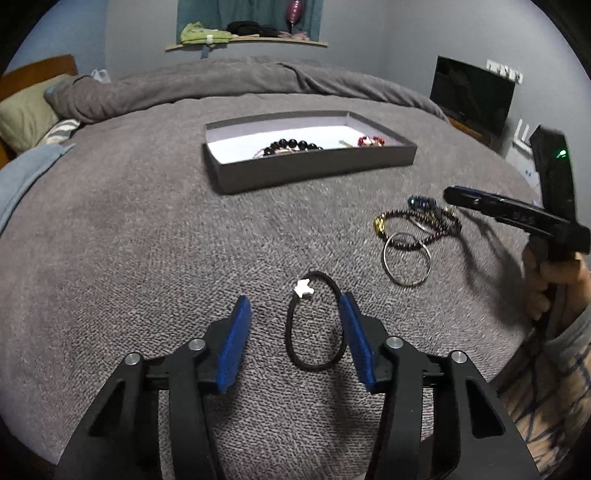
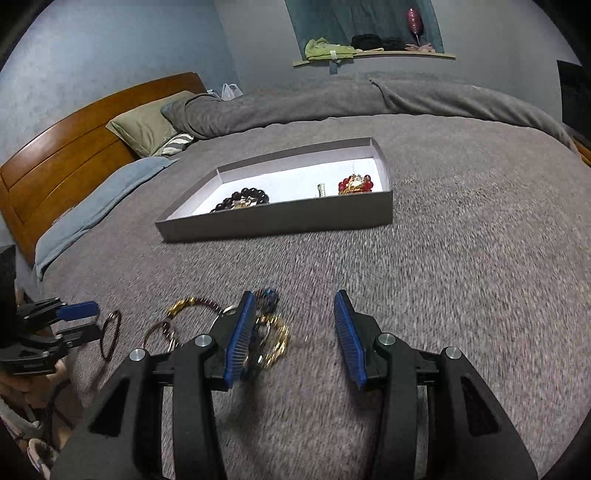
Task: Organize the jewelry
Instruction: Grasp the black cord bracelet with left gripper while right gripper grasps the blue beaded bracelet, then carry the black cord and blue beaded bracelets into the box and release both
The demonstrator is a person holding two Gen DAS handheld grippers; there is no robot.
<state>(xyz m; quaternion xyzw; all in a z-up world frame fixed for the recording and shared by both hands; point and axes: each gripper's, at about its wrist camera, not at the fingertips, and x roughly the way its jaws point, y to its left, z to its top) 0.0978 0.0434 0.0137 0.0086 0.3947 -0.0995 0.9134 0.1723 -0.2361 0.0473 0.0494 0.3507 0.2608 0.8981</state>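
Observation:
A grey shallow box (image 1: 314,168) lies on the bed and holds a black bead bracelet (image 1: 291,144) and a red bead piece (image 1: 370,140); the box also shows in the right wrist view (image 2: 280,218). My left gripper (image 1: 295,314) is open, its blue pads on either side of a black hair tie (image 1: 295,339) with a white charm (image 1: 303,288). A pile of bracelets and a metal bangle (image 1: 406,258) lies to the right. My right gripper (image 2: 295,314) is open just right of that pile (image 2: 273,336), its left pad over the pile's edge.
The grey blanket (image 1: 129,240) covers the bed. Pillows (image 2: 147,122) and a wooden headboard (image 2: 66,155) are at the left. A shelf with clothes (image 1: 243,35) is on the far wall. A dark screen (image 1: 472,92) stands at the right.

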